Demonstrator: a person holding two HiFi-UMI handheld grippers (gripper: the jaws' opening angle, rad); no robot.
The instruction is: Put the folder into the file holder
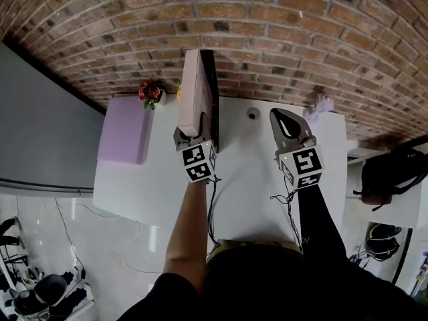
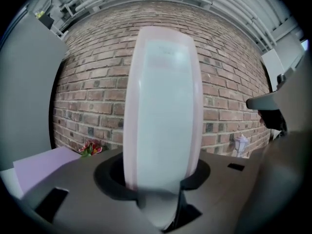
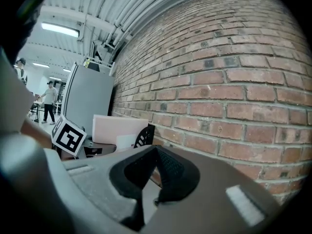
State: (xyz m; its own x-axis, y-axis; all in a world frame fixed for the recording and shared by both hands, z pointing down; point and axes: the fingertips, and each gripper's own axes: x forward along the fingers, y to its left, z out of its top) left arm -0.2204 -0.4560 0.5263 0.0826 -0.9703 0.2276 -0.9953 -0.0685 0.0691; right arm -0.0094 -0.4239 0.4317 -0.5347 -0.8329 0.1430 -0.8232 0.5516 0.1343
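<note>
A pale pink folder [image 1: 190, 89] stands upright on its edge at the back of the white table [image 1: 247, 179], right beside the black mesh file holder [image 1: 210, 92]. My left gripper [image 1: 190, 134] is shut on the folder's near edge. In the left gripper view the folder [image 2: 163, 111] rises tall between the jaws and fills the gap. My right gripper [image 1: 283, 120] hovers to the right over the table, shut with nothing in it. Its view shows the folder [image 3: 117, 128] and the holder's perforated side [image 3: 145, 136] off to the left.
A lilac flat box [image 1: 124, 136] lies at the table's left end, with red flowers [image 1: 148, 91] behind it. A brick wall [image 1: 281, 39] runs right behind the table. A small pale ornament [image 1: 323, 102] sits at the back right, and a black bag [image 1: 388, 172] lies right of the table.
</note>
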